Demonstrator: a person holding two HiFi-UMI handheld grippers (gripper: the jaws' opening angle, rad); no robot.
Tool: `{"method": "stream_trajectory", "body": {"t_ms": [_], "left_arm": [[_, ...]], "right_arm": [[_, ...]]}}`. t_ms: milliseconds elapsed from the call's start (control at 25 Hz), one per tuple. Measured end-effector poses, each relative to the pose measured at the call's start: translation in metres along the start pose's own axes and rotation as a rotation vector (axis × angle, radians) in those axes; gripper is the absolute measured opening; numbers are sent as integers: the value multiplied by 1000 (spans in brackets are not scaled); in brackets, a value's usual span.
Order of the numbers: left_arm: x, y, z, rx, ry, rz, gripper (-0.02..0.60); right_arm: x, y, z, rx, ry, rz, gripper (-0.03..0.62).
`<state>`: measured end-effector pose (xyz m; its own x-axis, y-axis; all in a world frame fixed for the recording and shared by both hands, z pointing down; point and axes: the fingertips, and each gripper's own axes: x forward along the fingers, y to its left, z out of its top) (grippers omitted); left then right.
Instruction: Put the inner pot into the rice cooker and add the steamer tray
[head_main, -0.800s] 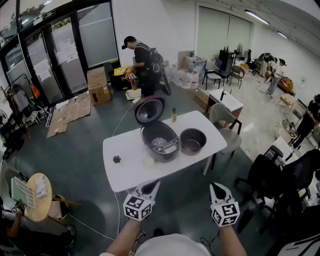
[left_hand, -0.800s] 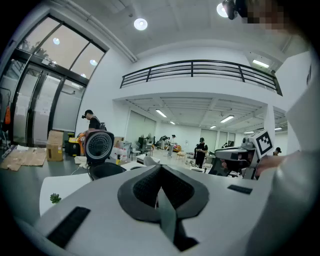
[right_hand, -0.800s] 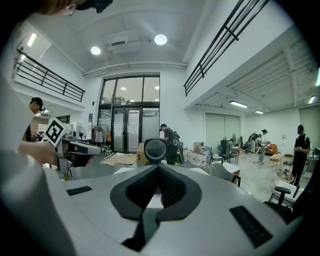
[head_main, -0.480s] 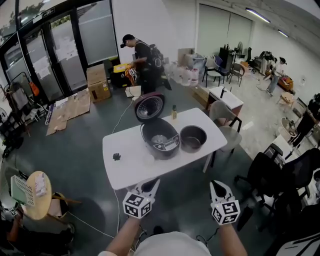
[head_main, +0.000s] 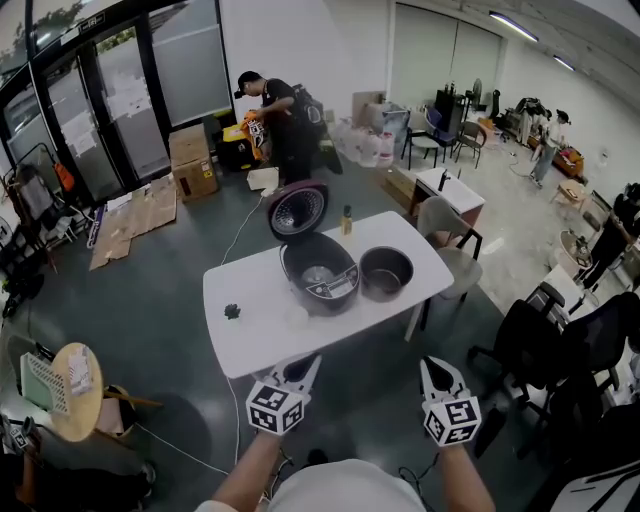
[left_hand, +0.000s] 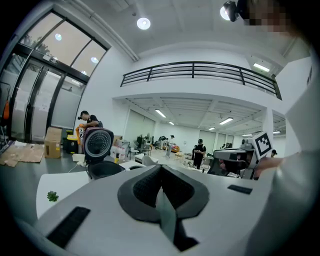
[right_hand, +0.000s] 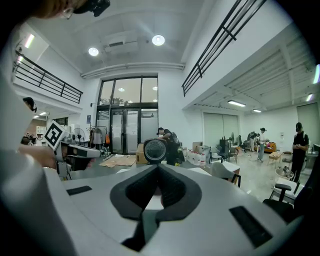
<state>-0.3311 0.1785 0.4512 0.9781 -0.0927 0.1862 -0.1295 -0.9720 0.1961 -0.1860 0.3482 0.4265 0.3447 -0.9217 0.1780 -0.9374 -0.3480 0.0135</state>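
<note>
Two closed, empty tools, left tool (head_main: 303, 375), right tool (head_main: 436, 378), before table (head_main: 250, 335), open rice cooker (head_main: 320, 272), inner pot (head_main: 386, 273) beside it

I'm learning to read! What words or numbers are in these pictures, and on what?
None can be read.
Panel on the rice cooker: too small.
Print on the cardboard box: blurred.
Cubes on the left gripper and right gripper: black squares, no letters.

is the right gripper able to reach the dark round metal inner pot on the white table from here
Probably not yet. The right gripper hangs short of the white table, and the dark round metal inner pot sits further back on it. Nothing stands between them, though its jaws are shut.
</note>
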Motion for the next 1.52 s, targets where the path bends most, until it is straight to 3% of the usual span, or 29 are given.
{"method": "stream_trajectory", "body": {"t_ms": [360,640,800,1080,1520], "left_arm": [[-1,10,-1,11,4,-26,25],[-2,20,-5,1,11,-51,91],[-4,27,-8,-3,22,-70,168],[-8,35,-12,-8,30,-98,232],[-8,43,-20,-24,42,-126,246]], "right_arm": [[5,8,1,9,-11,-27,28],[5,14,-2,27,-12,-65,104],[7,20,-4,36,-10,-81,152],[9,29,-8,39,-1,-104,197],[9,38,-17,55,15,-128,216]]}}
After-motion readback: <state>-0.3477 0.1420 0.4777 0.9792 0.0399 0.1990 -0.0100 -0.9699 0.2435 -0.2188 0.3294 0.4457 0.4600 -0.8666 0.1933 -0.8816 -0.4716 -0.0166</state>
